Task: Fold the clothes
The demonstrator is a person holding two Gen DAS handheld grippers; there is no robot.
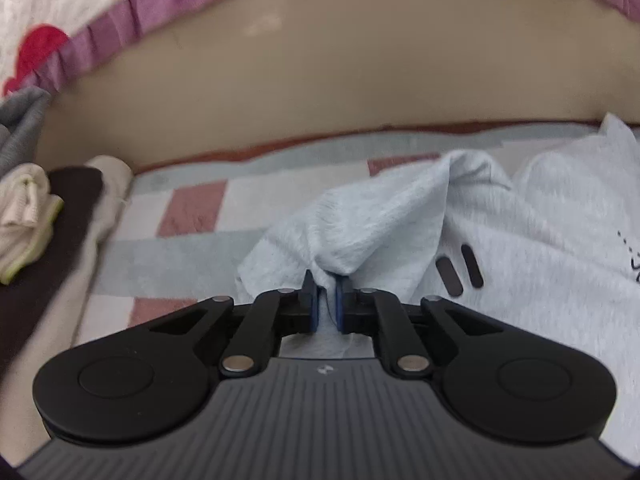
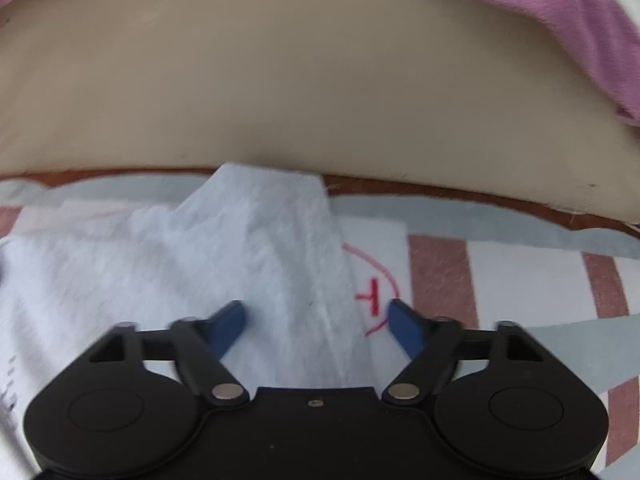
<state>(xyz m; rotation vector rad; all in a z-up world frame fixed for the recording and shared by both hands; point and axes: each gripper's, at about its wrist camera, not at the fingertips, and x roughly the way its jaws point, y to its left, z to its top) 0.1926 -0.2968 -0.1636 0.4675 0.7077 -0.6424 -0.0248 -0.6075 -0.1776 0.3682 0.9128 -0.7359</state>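
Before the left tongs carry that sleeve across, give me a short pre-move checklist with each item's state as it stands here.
1. Left tongs shut on the sleeve: ok.
2. Right tongs open, nothing gripped: ok.
3. Shirt lies flat on the checked mat: not ok, the lifted sleeve is bunched.
4. Right sleeve already folded in: cannot tell.
5. Stack of clothes on the left stands apart from the shirt: ok.

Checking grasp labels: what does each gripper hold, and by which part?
Left gripper pinches a bunched fold of the grey garment at its edge. Right gripper is open over the garment, holding nothing.
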